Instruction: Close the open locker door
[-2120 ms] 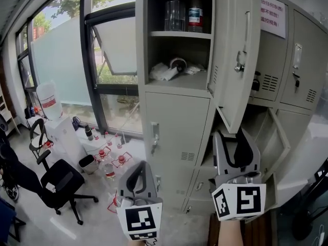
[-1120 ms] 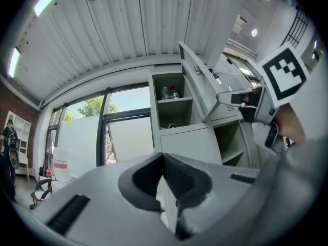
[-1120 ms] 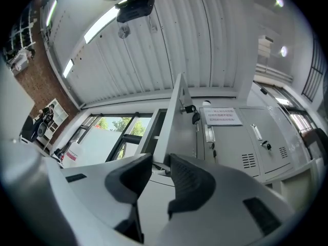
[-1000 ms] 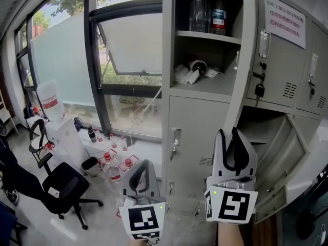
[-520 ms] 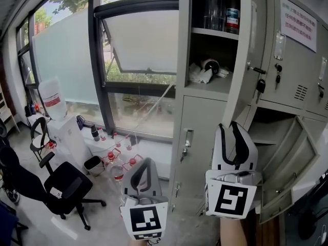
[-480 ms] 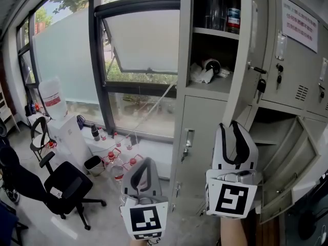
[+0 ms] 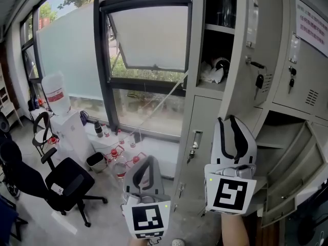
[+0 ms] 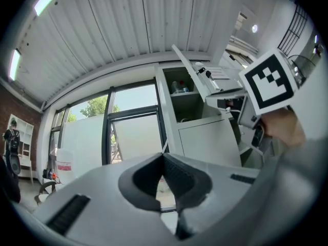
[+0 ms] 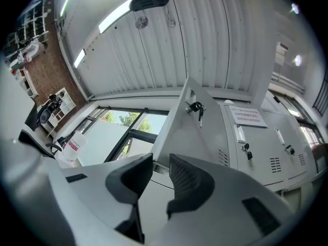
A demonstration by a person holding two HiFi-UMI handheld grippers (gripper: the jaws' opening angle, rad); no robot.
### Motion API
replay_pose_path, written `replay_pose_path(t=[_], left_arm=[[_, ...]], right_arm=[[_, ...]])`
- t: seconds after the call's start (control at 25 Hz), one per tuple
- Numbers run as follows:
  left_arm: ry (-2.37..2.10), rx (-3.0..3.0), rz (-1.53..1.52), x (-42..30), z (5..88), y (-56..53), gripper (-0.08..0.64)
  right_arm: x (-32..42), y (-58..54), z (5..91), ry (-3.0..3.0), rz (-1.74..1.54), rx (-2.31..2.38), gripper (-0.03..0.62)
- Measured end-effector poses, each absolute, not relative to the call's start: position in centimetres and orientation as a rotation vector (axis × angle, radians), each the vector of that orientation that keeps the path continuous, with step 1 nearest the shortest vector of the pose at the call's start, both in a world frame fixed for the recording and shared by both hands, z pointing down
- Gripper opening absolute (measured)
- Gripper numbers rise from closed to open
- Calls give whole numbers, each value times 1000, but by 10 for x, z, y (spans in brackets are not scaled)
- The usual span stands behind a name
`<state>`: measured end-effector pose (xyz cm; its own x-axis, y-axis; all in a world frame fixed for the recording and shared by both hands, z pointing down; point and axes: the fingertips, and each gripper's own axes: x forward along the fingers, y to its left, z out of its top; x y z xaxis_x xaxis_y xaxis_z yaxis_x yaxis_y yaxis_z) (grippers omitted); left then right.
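The grey locker's upper door stands open, its outer face toward me, with keys hanging from the lock. Behind it are shelves holding bottles and crumpled items. My right gripper points up just below the door's lower edge; its jaws are a little apart and closing, with nothing between them. The right gripper view looks past the right gripper onto the door and its keys. My left gripper hangs lower left, shut and empty, its tips meeting in the left gripper view.
A lower locker door at right hangs open and tilted. The lower door under the shelves is closed. To the left are a tall window, an office chair, floor bottles and a water jug.
The locker has slid right in the head view, and the door now shows its outer face instead of its inner side. My right gripper rose toward the door's lower edge. The left gripper barely moved.
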<state>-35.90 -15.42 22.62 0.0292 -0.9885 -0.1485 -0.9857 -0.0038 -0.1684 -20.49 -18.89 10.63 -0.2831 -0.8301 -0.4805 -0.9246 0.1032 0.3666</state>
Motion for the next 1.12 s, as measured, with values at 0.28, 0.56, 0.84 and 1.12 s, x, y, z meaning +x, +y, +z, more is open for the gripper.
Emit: replay_pose_path(t=[0.28,0.56,0.84,1.12], left_arm=[[2089,-2016,-25,-367,223,-176,2],[2139,-1948,-41,-378,222,-195,2],[2159,-1931,-36,-380,222,-212,2],[2151,-1926,-53,-384,218,-228,2]], right_arm=[[-226,-218,107,2215,1012,-1792,106],[-241,-249,108,2223,991,-1789,102],[-251,-277,108,2275,948,-1750,100],[-256,-299,106,2291,885,-1727,97]])
